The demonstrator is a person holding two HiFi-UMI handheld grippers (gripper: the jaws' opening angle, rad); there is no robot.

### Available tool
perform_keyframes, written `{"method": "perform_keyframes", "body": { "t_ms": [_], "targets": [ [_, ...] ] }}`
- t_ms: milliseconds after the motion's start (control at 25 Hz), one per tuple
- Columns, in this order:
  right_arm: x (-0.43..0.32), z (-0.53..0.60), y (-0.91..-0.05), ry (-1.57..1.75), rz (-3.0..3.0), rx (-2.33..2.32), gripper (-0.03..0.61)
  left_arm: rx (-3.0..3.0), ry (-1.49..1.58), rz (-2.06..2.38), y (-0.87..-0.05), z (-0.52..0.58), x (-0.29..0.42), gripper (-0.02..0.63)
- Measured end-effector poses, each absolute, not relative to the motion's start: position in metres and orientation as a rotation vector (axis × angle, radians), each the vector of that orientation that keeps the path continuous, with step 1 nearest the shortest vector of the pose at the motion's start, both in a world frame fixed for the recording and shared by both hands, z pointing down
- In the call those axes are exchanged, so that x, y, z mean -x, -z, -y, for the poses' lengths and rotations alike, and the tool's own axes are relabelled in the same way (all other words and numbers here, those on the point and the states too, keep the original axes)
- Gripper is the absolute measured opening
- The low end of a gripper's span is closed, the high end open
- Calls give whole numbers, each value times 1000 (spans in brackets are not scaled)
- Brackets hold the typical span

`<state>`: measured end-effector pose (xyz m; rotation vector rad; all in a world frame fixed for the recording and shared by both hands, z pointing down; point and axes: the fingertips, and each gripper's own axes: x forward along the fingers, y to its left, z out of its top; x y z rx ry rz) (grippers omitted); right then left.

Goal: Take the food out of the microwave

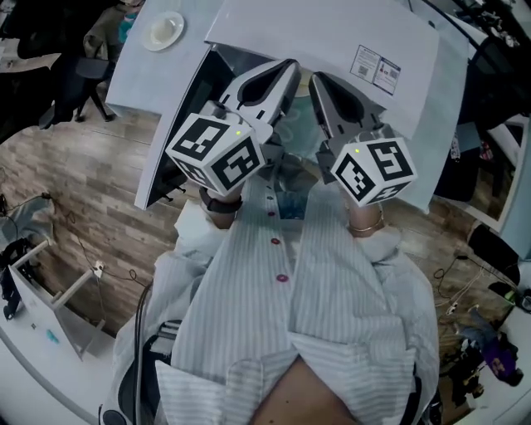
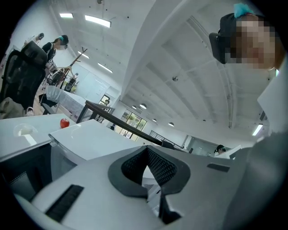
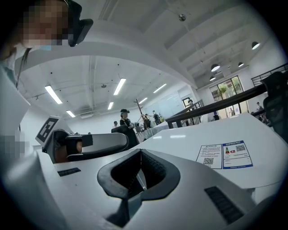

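While both claws were pressed shut and empty, we held the left claw [image 1: 284, 68] and right claw [image 1: 320, 81] side by side at the open microwave [image 1: 332, 33]; its cavity lay ahead and below, equally near both, the food unseen.

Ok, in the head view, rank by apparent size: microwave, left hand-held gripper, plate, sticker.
1. microwave
2. left hand-held gripper, nearer the camera, so it looks bigger than it is
3. plate and sticker look alike, so unranked
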<state>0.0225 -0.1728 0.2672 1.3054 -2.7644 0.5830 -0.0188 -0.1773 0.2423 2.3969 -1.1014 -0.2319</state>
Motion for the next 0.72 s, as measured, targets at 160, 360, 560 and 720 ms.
{"method": "perform_keyframes", "body": {
  "t_ms": [160,360,560,720],
  "targets": [
    [-25,176,-270,-606,2746,-1358,32,-2402,221,1060,-247,180,18,8],
    [-26,174,-280,-655,2714,-1403,32,-2391,200,1022,-258,181,19,8],
    [-27,174,-295,-706,2686,-1428,32,-2367,173,1005,-276,182,21,8],
    [-30,173,-317,-773,2647,-1444,32,-2312,136,997,-303,185,23,8]
  ]
}}
